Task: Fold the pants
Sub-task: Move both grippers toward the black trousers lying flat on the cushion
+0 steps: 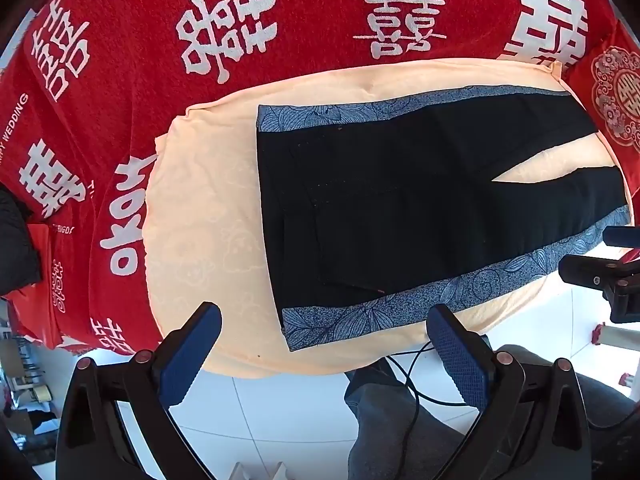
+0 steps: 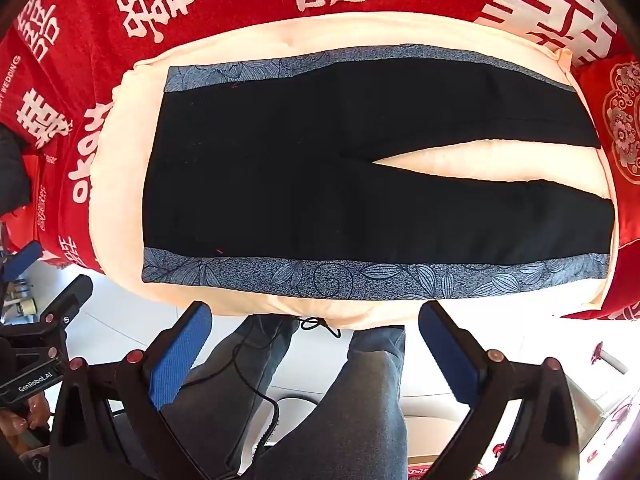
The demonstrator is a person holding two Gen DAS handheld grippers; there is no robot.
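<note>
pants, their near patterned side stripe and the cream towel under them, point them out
pants [image 2: 280, 184] right wrist view, black seat panel
patterned side stripe [image 2: 360, 278] right wrist view, middle of near stripe
cream towel [image 1: 200, 216] left wrist view, bare part beside waistband

You have a red blanket [image 1: 132, 52] with large white characters filling the upper and left parts of both views. On it lies a peach cloth [image 1: 208, 216], spread across the centre of the frame. At the right edge sits a red cushion [image 2: 624, 128] with a white ornamental medallion. Along the bottom you see white floor tiles [image 1: 288, 408], your grey jeans [image 2: 360, 400] and a black cable [image 2: 256, 380] trailing over them.
</note>
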